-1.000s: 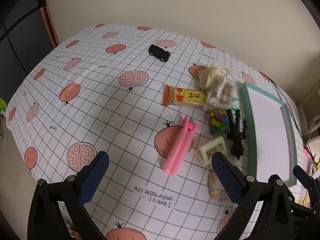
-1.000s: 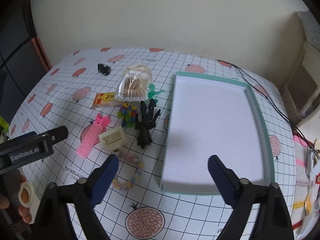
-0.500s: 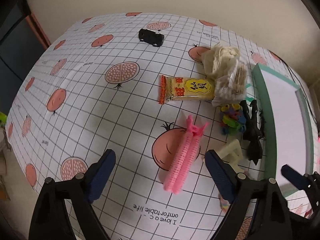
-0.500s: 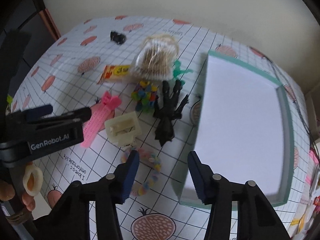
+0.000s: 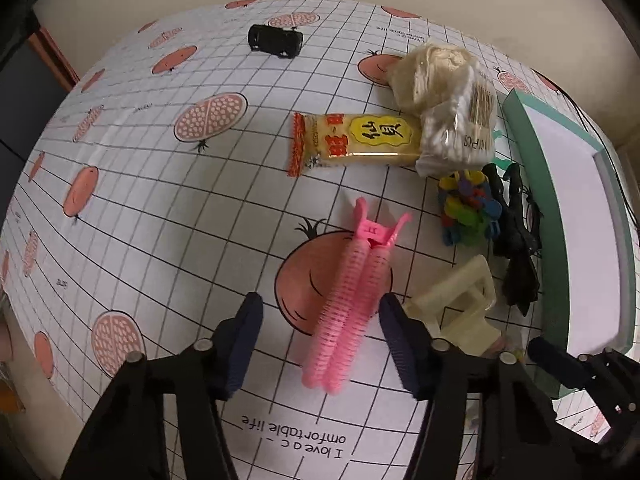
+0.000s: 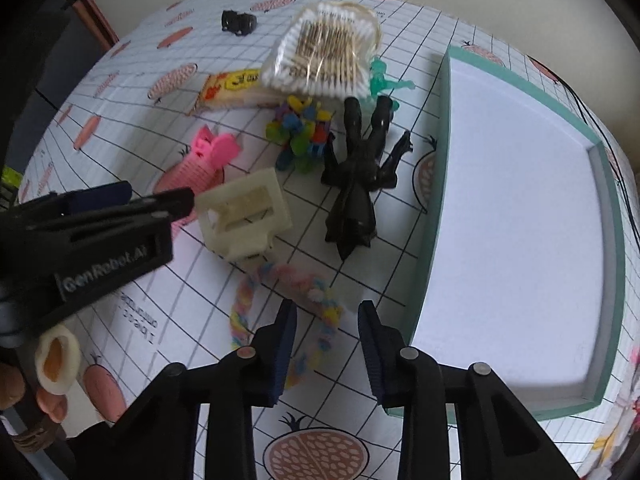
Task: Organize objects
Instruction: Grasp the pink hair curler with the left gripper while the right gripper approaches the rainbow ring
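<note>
Gridded tablecloth (image 5: 168, 216) is scattered with clutter beside an empty tray (image 6: 520, 200). Left gripper (image 5: 320, 332) is held open astride the pink clip (image 5: 352, 300), ready to close. Right gripper (image 6: 326, 344) is kept open just short of the braid (image 6: 288, 288), with the tray to its right.

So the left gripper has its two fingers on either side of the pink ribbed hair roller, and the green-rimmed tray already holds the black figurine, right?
Not quite. The green-rimmed tray holds nothing; the black figurine lies on the tablecloth beside it, as the right wrist view shows. The left gripper does have its fingers on either side of the pink ribbed hair roller.
</note>
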Action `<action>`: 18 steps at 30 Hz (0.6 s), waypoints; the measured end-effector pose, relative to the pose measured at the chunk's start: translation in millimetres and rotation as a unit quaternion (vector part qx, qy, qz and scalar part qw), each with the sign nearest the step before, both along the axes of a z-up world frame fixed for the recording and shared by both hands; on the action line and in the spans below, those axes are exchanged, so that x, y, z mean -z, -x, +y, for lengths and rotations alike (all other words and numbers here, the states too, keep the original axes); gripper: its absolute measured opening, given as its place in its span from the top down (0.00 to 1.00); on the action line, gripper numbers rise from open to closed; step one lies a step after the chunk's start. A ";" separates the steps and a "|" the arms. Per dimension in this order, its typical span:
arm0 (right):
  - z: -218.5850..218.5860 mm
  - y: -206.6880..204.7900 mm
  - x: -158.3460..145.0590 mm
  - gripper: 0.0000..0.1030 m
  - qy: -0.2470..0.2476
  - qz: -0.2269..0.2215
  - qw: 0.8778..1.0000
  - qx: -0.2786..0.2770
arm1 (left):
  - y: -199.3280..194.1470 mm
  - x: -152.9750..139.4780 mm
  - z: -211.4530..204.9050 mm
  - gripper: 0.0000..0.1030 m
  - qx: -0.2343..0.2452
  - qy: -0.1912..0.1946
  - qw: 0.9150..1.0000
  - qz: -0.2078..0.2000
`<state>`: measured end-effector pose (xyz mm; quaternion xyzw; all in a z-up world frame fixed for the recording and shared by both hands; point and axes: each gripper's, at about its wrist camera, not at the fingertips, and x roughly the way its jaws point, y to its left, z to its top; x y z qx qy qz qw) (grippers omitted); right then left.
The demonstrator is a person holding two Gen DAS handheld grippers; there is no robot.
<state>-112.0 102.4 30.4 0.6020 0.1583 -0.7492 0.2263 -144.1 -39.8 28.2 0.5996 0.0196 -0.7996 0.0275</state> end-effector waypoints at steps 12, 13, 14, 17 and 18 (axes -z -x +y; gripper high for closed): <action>10.1 -4.6 1.8 0.74 -0.019 0.014 1.000 -0.006 | 1.7 6.2 -1.1 0.58 -0.002 -0.018 1.000 -0.009; 10.6 -5.3 1.3 0.74 -0.021 0.016 1.000 -0.008 | 1.8 6.7 -2.5 0.59 -0.004 -0.021 1.000 -0.011; 11.7 -6.0 0.6 0.75 -0.023 0.018 1.000 -0.011 | 2.1 7.6 -3.5 0.60 -0.006 -0.021 1.000 -0.013; 16.8 -6.0 -0.8 0.75 -0.020 0.018 1.000 -0.009 | 3.2 8.6 -3.7 0.63 -0.005 -0.006 1.000 -0.013; 19.0 -6.1 -1.5 0.75 -0.019 0.018 1.000 -0.008 | 3.5 8.3 -3.7 0.64 -0.006 -0.006 1.000 -0.013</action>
